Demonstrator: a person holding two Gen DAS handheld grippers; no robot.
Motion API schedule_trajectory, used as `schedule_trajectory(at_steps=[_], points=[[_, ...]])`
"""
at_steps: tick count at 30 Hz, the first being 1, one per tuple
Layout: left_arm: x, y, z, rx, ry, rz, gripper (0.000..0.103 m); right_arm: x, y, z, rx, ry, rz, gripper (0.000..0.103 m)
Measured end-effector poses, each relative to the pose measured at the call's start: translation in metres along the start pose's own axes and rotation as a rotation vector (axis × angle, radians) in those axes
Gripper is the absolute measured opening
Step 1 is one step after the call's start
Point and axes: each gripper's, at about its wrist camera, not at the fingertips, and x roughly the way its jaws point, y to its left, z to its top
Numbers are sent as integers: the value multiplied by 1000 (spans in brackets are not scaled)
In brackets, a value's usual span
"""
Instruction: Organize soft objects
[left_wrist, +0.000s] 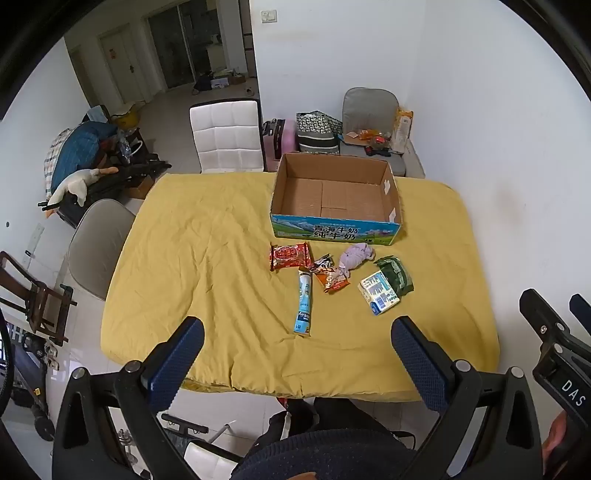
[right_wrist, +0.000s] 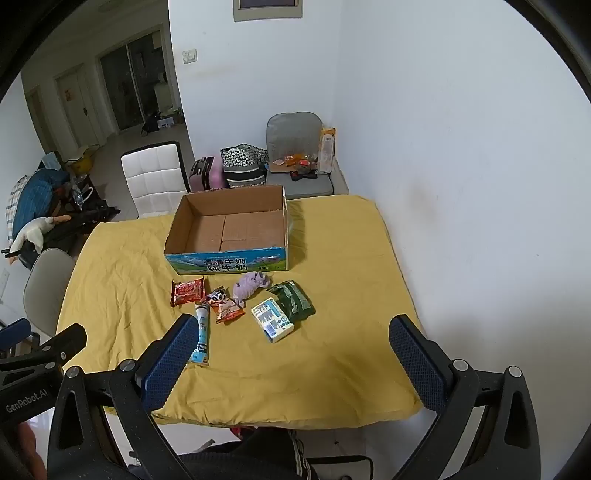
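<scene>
An open, empty cardboard box (left_wrist: 334, 199) (right_wrist: 229, 229) stands on the yellow-covered table (left_wrist: 207, 258) (right_wrist: 332, 369). In front of it lie a red packet (left_wrist: 290, 255) (right_wrist: 187, 291), a blue-white tube (left_wrist: 304, 306) (right_wrist: 202, 334), an orange snack packet (left_wrist: 330, 278) (right_wrist: 227, 306), a purple cloth bundle (left_wrist: 354, 257) (right_wrist: 252, 283), a dark green packet (left_wrist: 396, 274) (right_wrist: 294, 300) and a white-blue carton (left_wrist: 378, 296) (right_wrist: 272, 319). My left gripper (left_wrist: 295, 347) and right gripper (right_wrist: 293, 343) are open and empty, held above the table's near edge.
A white padded chair (left_wrist: 227, 136) (right_wrist: 155, 177) and a grey chair (left_wrist: 99, 243) (right_wrist: 48, 284) stand by the table. A grey seat with clutter (left_wrist: 373, 125) (right_wrist: 299, 162), a bag and a pink suitcase stand behind the box. A white wall runs along the right.
</scene>
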Motion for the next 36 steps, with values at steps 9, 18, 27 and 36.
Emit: schedule_trajectory(at_steps=[9,18,27,36], points=[[0,3,2,4,-9,9,103,-2,0,-1,-8,-4,0,103],[-8,-1,-1,8,-26,16,103,-7,-2,2,-1,-17,2,103],[-15,0,-1,9,-58,21,103,-13,-4,2,2,-34,6,103],[-20,2,0,10,-72,26,103,-16,-4,2,4,-44,15,103]])
